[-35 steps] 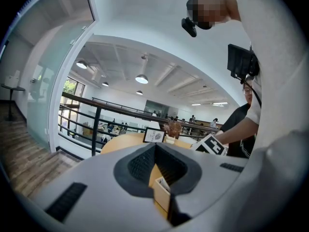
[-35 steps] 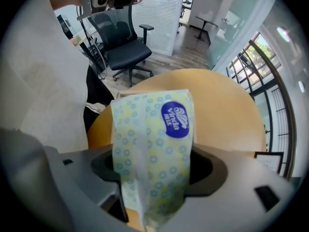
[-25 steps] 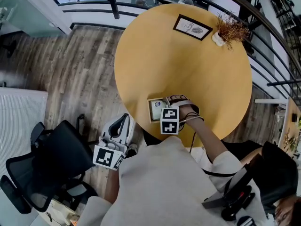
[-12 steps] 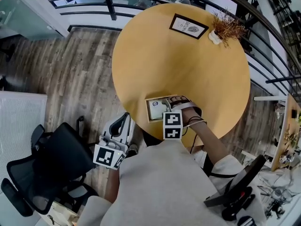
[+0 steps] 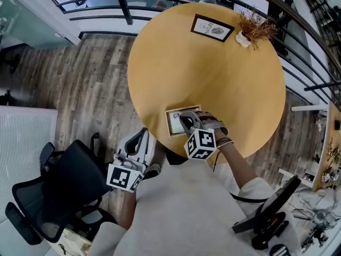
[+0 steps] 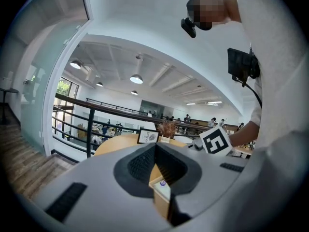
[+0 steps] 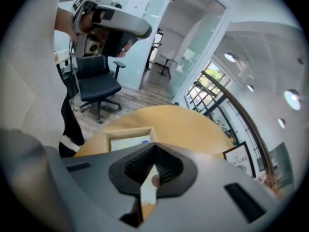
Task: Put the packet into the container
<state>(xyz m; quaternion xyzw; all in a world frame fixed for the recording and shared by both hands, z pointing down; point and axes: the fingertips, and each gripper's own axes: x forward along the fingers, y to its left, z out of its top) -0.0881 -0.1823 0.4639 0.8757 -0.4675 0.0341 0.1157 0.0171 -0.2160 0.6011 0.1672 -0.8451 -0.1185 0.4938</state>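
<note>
right claw (image 7: 154, 148) is pinched together on nothing, tipped down just above the box (image 7: 126, 131). the packet (image 7: 129, 142) lies flat inside, just beyond its tips. it is likely light, thin and floppy, best nipped by an edge. since a second ago the jaws have just been closing, and the claw has lifted and rolled.
</note>
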